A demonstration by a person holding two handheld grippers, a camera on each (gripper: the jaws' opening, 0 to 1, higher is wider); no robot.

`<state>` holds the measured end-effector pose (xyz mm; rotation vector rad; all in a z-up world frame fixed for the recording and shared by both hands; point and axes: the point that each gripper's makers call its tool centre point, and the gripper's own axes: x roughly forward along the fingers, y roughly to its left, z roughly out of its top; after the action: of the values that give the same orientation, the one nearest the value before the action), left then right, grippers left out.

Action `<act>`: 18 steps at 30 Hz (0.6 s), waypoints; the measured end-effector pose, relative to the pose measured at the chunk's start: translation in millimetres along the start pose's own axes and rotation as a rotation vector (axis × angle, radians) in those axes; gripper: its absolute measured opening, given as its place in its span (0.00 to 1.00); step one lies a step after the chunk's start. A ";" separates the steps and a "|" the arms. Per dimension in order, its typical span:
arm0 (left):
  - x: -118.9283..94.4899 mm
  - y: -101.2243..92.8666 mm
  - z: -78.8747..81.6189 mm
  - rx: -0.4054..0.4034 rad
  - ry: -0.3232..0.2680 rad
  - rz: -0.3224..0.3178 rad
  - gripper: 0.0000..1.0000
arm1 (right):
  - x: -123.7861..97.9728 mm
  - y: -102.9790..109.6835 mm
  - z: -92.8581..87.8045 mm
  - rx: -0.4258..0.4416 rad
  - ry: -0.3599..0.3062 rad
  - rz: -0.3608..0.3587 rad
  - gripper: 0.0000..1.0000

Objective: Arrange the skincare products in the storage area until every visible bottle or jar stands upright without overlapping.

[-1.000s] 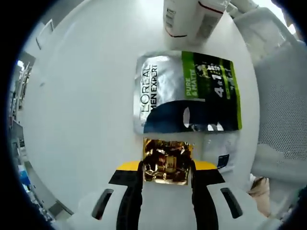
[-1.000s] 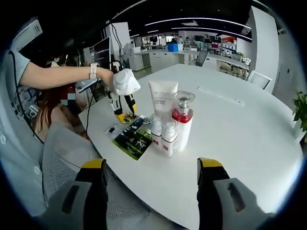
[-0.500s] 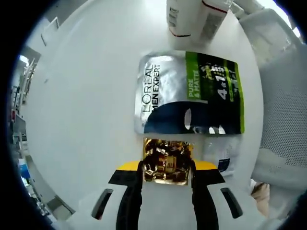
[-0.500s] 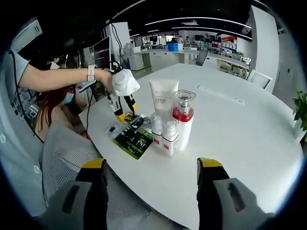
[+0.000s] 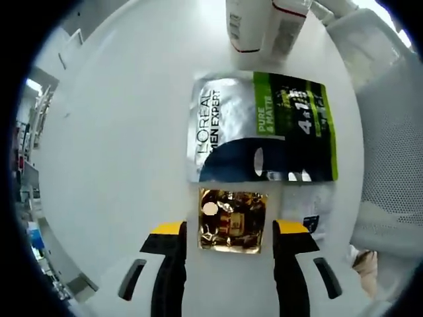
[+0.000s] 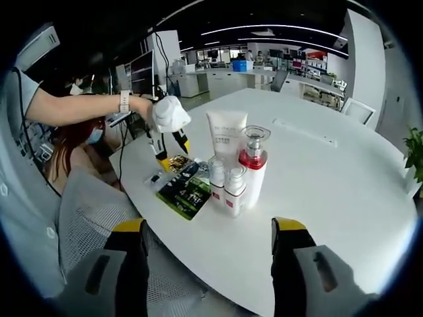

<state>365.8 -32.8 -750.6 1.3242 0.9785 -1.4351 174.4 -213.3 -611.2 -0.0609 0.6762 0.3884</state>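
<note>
Gold sachet (image 5: 232, 220) between parted tool (image 5: 227, 232)

A small gold foil sachet (image 5: 232, 220) lies flat on the white table, just beside a silver, black and green sachet (image 5: 264, 127), also flat. Near them a white tube (image 6: 226, 135), a clear pump bottle with red collar (image 6: 252, 166) and two small white bottles (image 6: 225, 185) stand upright, close together.
</note>
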 end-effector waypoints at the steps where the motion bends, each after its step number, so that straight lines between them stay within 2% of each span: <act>1: -0.9 -0.2 -0.3 -0.004 -0.002 0.001 0.47 | -0.5 0.1 0.3 -0.003 -0.002 -0.002 0.77; 6: -13.1 5.2 2.3 -0.039 -0.051 0.044 0.47 | -2.7 0.2 2.0 -0.004 -0.008 -0.006 0.77; 8: -21.0 2.1 9.3 -0.054 -0.095 0.051 0.48 | -2.9 -0.2 2.9 -0.004 -0.012 -0.010 0.77; 13: -43.7 -0.3 24.5 -0.115 -0.194 0.115 0.50 | -2.5 1.6 4.6 -0.008 -0.015 -0.008 0.77; 18: -65.6 -8.6 37.9 -0.146 -0.279 0.138 0.53 | -1.9 1.0 9.9 -0.020 -0.021 -0.010 0.77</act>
<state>347.4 -59.8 -681.7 1.0316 0.7766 -1.3717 178.5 -211.2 -602.2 -0.0794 0.6511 0.3860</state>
